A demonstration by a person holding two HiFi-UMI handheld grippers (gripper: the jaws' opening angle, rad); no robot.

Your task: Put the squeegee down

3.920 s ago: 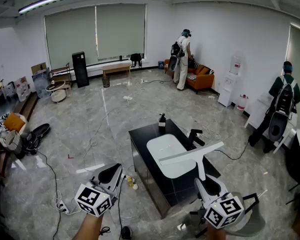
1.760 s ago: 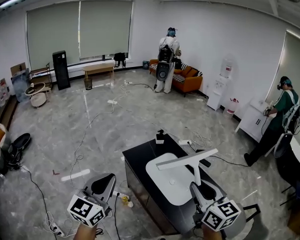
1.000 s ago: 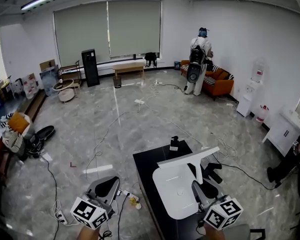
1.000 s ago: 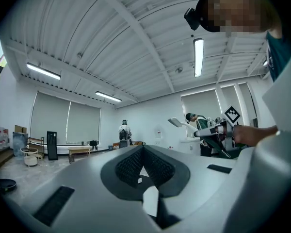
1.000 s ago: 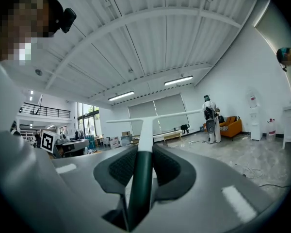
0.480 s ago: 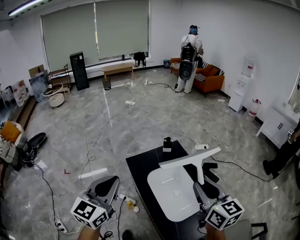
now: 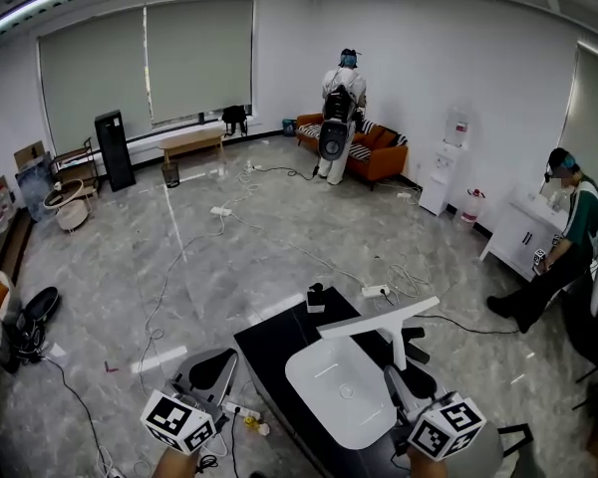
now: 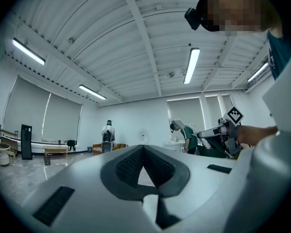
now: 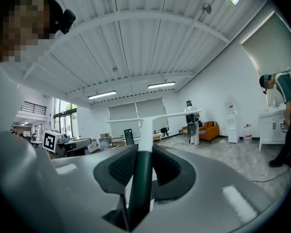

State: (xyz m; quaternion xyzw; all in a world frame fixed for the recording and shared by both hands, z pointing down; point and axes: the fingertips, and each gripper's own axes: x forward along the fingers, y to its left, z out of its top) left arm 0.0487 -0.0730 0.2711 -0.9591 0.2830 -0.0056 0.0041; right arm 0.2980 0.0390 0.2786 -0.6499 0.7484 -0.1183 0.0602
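Right gripper (image 7: pixel 406 374): clamped on the squeegee's handle, with a pad pressing the dark green grip from each side.
Squeegee (image 7: pixel 381 319): upright in that gripper with its white blade level on top. It is held in the air above the white sink basin (image 7: pixel 331 404) and does not touch it.
Left gripper (image 7: pixel 217 362): its pads meet at their tips with nothing between them. It is held low over the floor, left of the black counter (image 7: pixel 271 345).
Head view only: the basin is set into the counter and a small dark bottle (image 7: pixel 317 297) stands at the counter's far corner. A white power strip (image 7: pixel 374 290) lies on the grey floor just beyond, among loose cables.
Right gripper view only: the handle's two colours (dark green below, white above) show here. The left gripper is off to the left with its marker cube facing the camera.
Left gripper view only: the right gripper appears side-on at the right, marker cube on top, in front of a bending person.
Shared by all three: a person with a backpack (image 7: pixel 336 118) stands by the orange sofa (image 7: pixel 379 155), far across the room.
Head and right gripper views: a second person (image 7: pixel 568 237) bends at a white cabinet, and a water dispenser (image 7: pixel 454 137) stands against the wall.
Counts: two grippers, one squeegee, one basin, one bottle, one power strip, one sofa, one dispenser and two other people.
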